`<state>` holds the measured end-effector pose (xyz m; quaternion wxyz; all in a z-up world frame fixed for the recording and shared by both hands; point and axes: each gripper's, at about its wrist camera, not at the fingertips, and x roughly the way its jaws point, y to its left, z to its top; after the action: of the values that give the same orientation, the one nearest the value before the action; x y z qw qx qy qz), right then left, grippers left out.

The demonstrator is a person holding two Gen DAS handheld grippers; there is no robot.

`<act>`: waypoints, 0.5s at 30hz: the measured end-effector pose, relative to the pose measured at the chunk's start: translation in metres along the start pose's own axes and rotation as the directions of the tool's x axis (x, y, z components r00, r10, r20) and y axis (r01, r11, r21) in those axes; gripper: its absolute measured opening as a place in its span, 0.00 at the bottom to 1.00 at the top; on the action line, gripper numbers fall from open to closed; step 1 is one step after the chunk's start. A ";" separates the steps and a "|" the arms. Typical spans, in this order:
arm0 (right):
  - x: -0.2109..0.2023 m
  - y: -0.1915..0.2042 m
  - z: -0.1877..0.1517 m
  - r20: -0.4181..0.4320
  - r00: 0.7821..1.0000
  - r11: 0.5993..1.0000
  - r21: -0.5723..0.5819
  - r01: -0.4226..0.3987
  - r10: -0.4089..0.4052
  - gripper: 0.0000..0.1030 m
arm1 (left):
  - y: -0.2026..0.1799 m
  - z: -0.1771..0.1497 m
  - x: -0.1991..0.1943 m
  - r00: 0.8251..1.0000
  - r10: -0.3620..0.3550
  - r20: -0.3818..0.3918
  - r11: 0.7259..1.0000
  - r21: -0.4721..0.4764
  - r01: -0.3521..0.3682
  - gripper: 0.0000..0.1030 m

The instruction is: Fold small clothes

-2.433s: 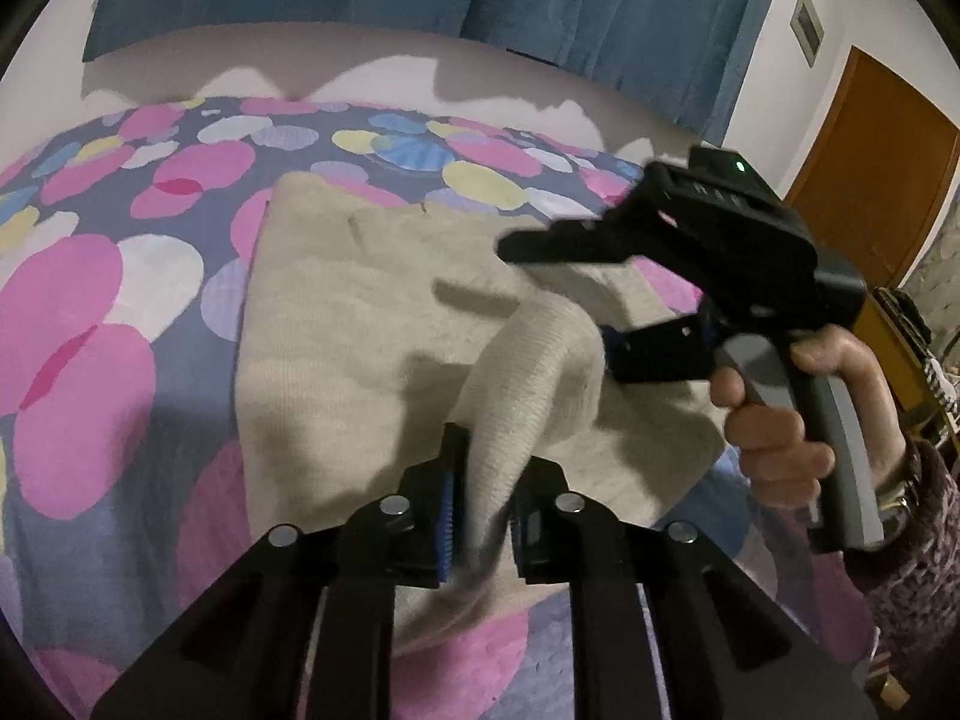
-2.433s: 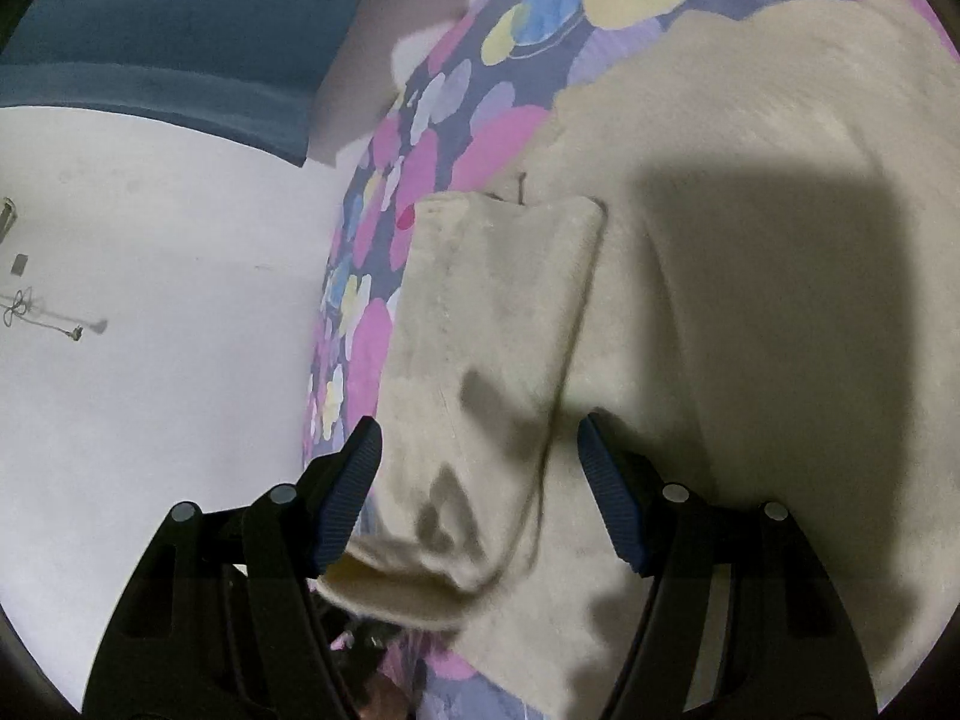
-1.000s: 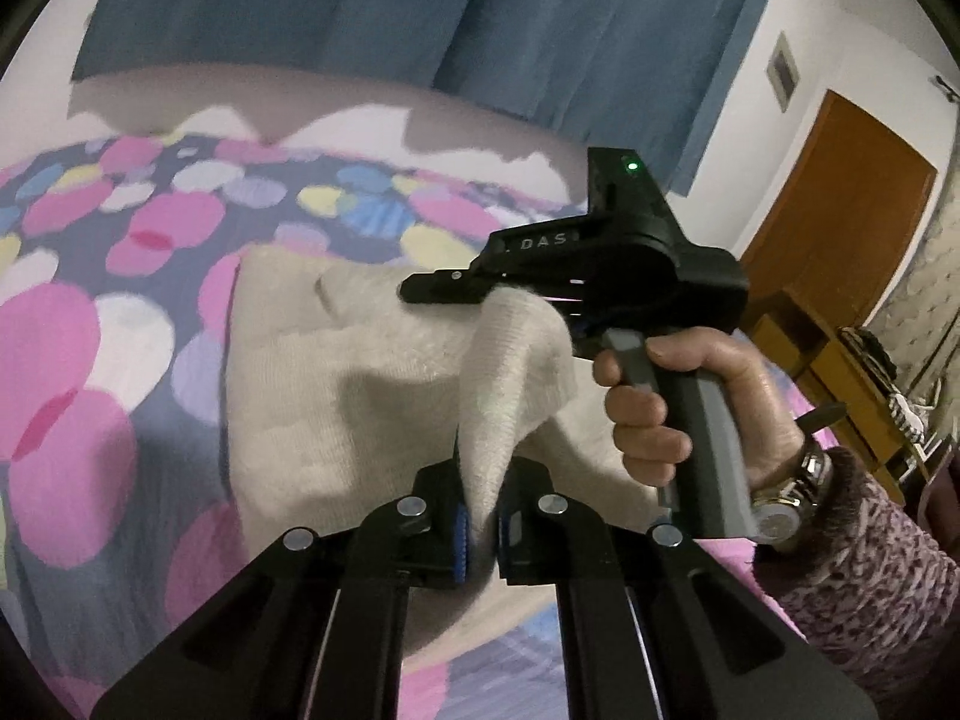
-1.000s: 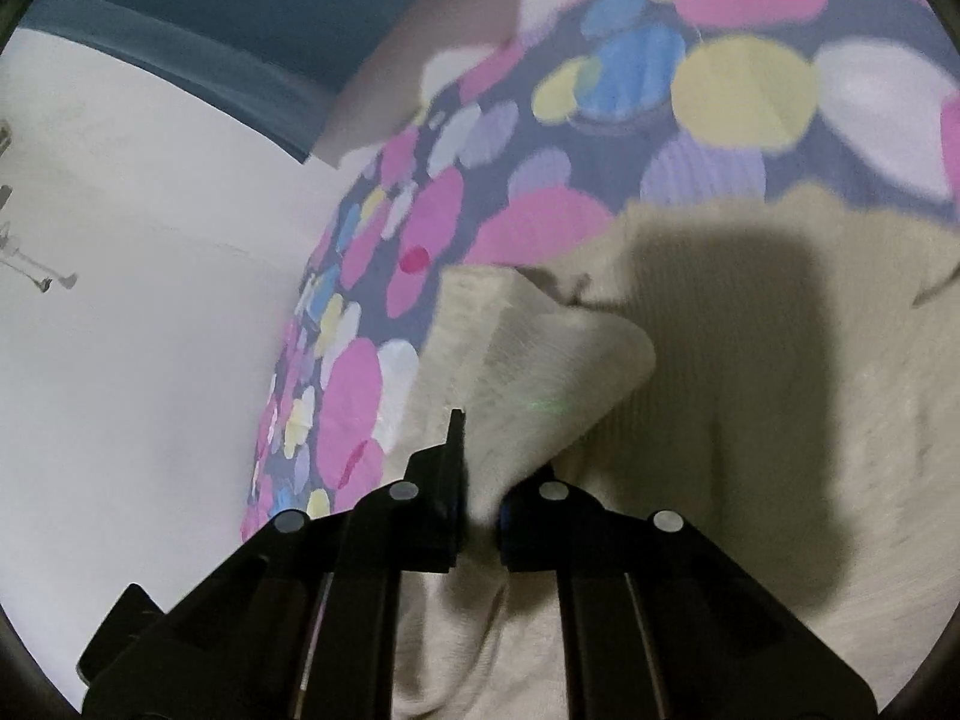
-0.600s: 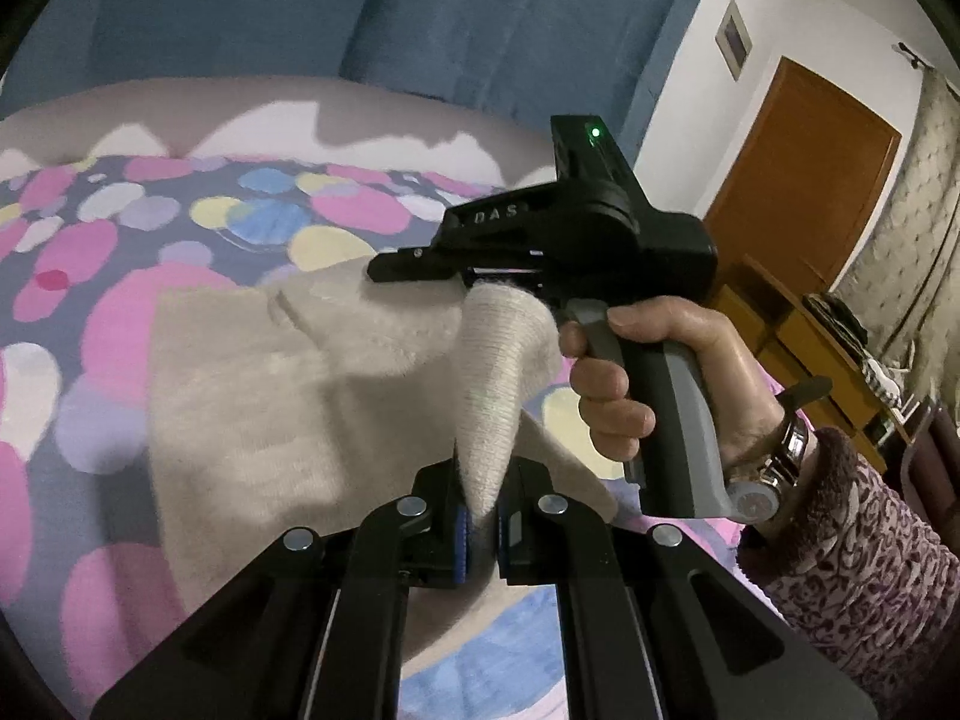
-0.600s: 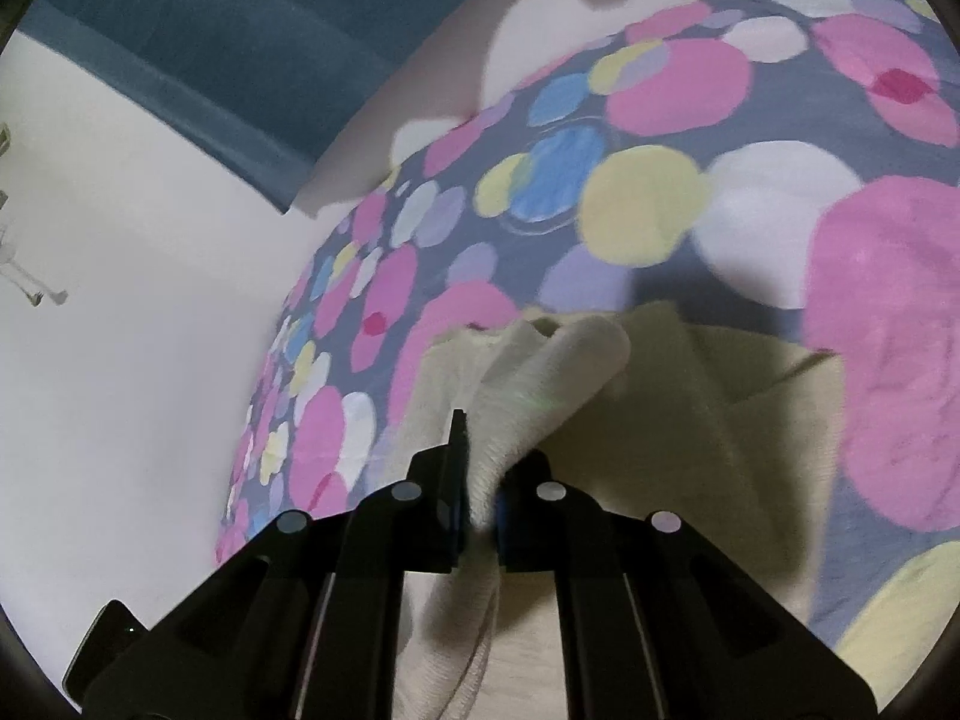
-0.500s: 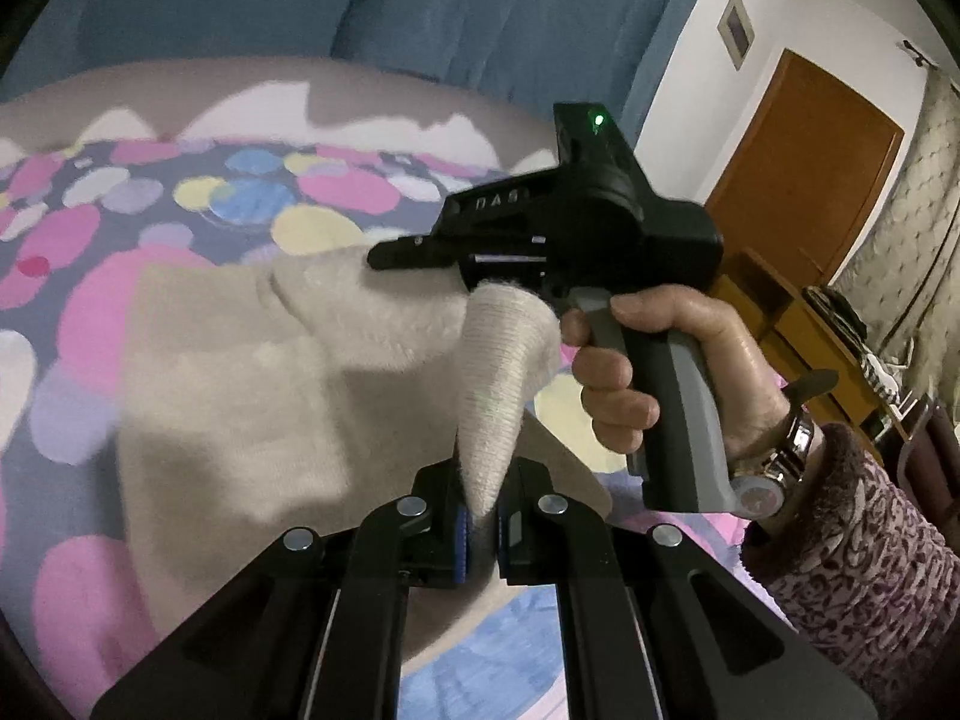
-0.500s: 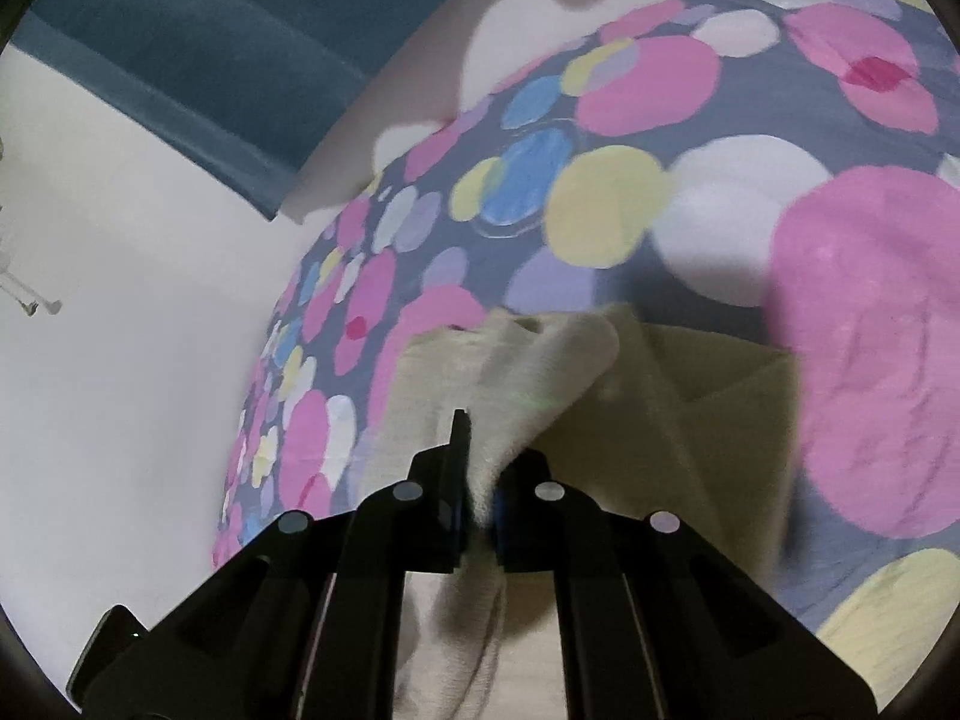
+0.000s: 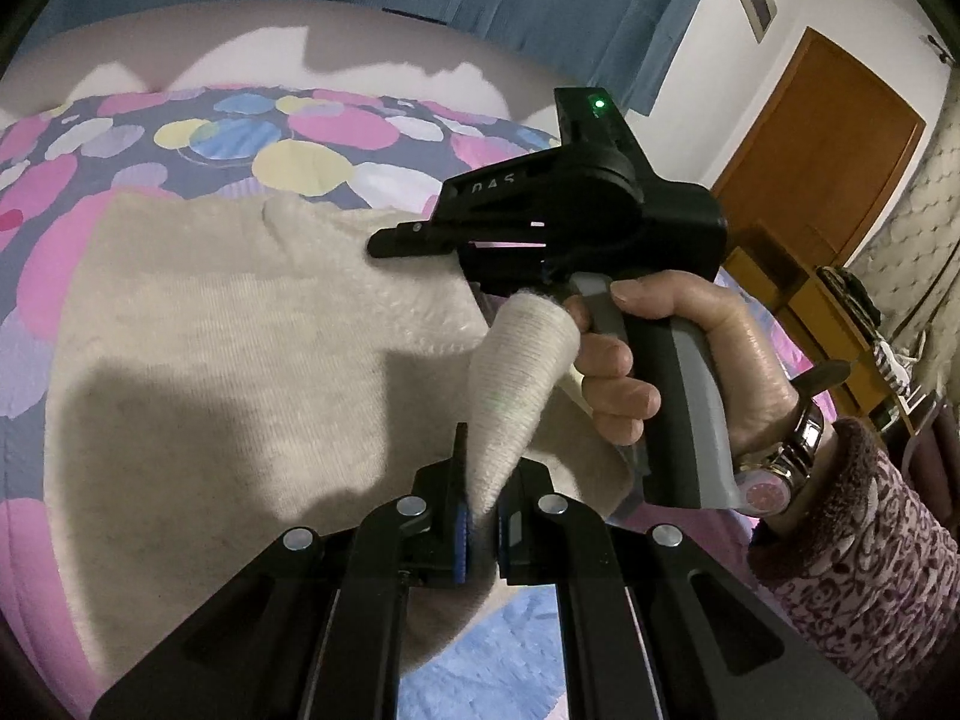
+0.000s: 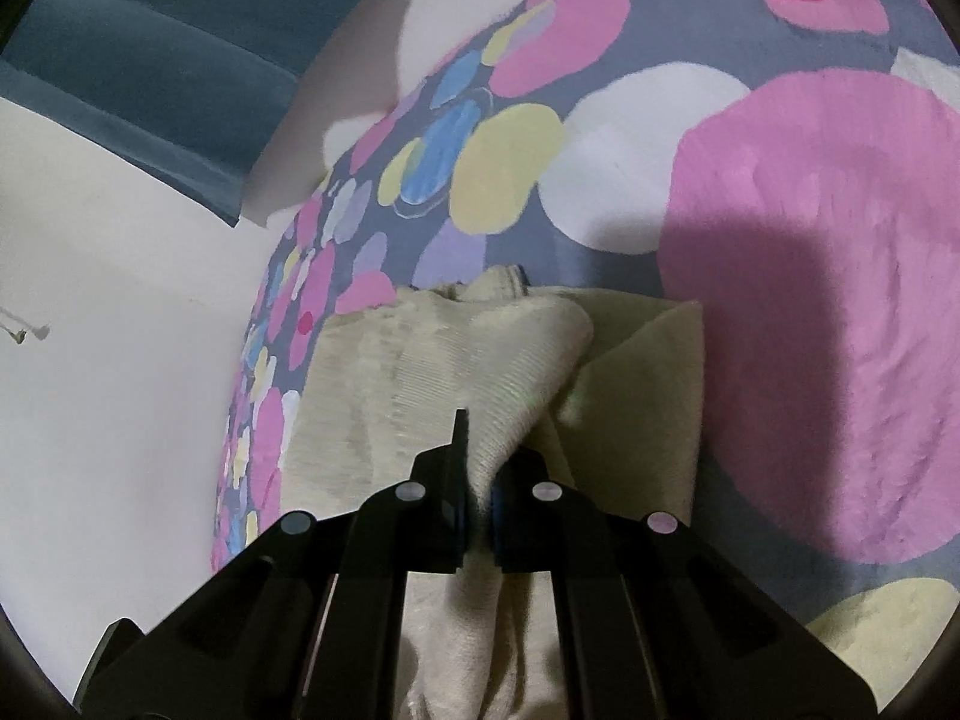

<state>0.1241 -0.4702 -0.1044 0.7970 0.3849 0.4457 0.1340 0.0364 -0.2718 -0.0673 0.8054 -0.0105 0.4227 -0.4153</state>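
Blue curtains (image 9: 456,6) and a wooden door (image 9: 816,144) stood behind a bed whose spotted bedspread (image 9: 324,126) carried the work. On it lay the cream knitted garment (image 9: 228,348), mostly flat, with one side already doubled over itself, as the right wrist view showed.

The step in hand looked like a fold across the garment: both pairs of tongs held one lifted edge between them. The left tongs (image 9: 477,531) were pinched tight on a ribbed tongue of the knit, which rose in a cone toward the other tool. The right tongs (image 10: 477,519) were likewise closed hard on a bunch of the same fabric, and in the left view a hand (image 9: 672,360) gripped that tool's grey handle just beside the raised cloth.

Next, by my reading, the held edge would need carrying over the flat part and lowering evenly, both grips level, before letting go, or the fold would skew.

The knit looked soft, thick and fuzzy, pale beige, with fine ribbing along the lifted part.
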 end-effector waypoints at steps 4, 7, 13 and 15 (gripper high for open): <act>0.004 -0.005 -0.003 0.001 1.000 1.000 0.013 0.004 -0.004 0.05 | 0.000 0.000 0.006 1.000 0.012 -0.013 1.000 -0.001 -0.012 0.06; 0.005 -0.008 -0.004 0.001 1.000 1.000 0.022 0.001 -0.001 0.05 | -0.001 -0.002 0.011 0.999 0.024 -0.028 1.000 0.003 -0.024 0.06; -0.002 -0.011 -0.008 0.012 1.000 0.998 0.055 -0.017 0.016 0.15 | -0.001 -0.005 0.013 0.999 0.037 -0.036 0.999 0.000 -0.037 0.07; -0.009 -0.012 -0.013 0.021 0.999 0.997 0.072 -0.028 0.027 0.22 | -0.002 -0.006 0.013 0.998 0.051 -0.036 0.999 0.005 -0.051 0.10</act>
<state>0.1071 -0.4771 -0.1122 0.7851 0.4210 0.4368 0.1247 0.0347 -0.2801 -0.0789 0.8081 0.0094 0.4362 -0.3958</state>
